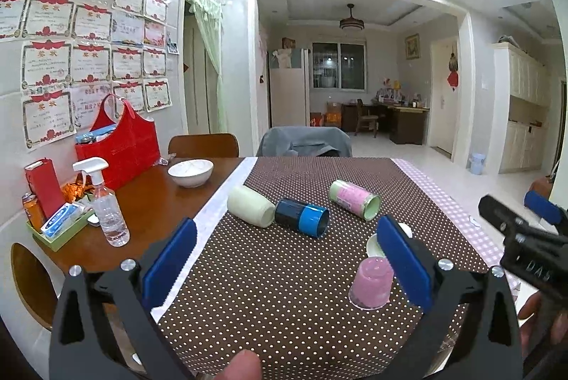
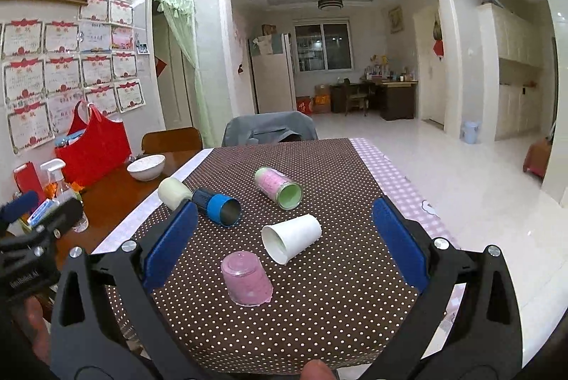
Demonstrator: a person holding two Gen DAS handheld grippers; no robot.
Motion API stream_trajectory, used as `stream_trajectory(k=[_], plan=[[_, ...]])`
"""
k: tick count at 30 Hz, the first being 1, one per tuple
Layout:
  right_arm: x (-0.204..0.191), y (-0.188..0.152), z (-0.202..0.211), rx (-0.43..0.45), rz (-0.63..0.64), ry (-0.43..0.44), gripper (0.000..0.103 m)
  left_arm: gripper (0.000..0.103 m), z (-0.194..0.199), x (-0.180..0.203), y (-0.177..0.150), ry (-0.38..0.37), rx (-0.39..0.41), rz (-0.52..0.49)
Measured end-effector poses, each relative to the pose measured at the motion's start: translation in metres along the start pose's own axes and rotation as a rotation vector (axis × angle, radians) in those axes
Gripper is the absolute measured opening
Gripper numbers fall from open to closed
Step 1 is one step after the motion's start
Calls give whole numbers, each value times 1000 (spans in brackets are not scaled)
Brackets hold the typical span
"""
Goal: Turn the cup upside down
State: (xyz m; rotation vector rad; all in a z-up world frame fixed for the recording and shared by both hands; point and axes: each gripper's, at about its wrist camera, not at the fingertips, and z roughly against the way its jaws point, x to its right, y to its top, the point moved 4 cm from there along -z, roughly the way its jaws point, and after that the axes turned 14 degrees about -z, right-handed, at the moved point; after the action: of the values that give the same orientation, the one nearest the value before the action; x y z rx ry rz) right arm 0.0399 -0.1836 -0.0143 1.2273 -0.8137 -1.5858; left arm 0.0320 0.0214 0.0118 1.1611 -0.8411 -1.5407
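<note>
A pink cup (image 2: 246, 278) stands upside down on the brown dotted tablecloth (image 2: 319, 309); it also shows in the left wrist view (image 1: 371, 282). A white paper cup (image 2: 291, 237) lies on its side behind it, mostly hidden by a finger in the left wrist view (image 1: 374, 245). A blue cup (image 2: 217, 205), a cream cup (image 2: 173, 192) and a pink-and-green cup (image 2: 278, 187) lie on their sides further back. My left gripper (image 1: 284, 252) is open and empty above the cloth. My right gripper (image 2: 284, 238) is open and empty, above the pink and white cups.
To the left on the wooden table (image 1: 156, 202) stand a white bowl (image 1: 190, 172), a spray bottle (image 1: 106, 202), a red bag (image 1: 119, 145) and a tray of small items (image 1: 58, 227). Chairs (image 1: 303, 142) stand at the far edge. The table's right edge drops to the tiled floor.
</note>
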Motion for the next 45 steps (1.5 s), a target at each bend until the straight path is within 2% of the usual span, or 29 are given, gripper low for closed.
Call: stream_trajectory(k=[17,45], plan=[[-24,-12,4,-10,73,-3,97,99,14,-4,5,16,18,2],[-22,-13,3,-22,66,6,97,99,18,5,5,6,27,9]])
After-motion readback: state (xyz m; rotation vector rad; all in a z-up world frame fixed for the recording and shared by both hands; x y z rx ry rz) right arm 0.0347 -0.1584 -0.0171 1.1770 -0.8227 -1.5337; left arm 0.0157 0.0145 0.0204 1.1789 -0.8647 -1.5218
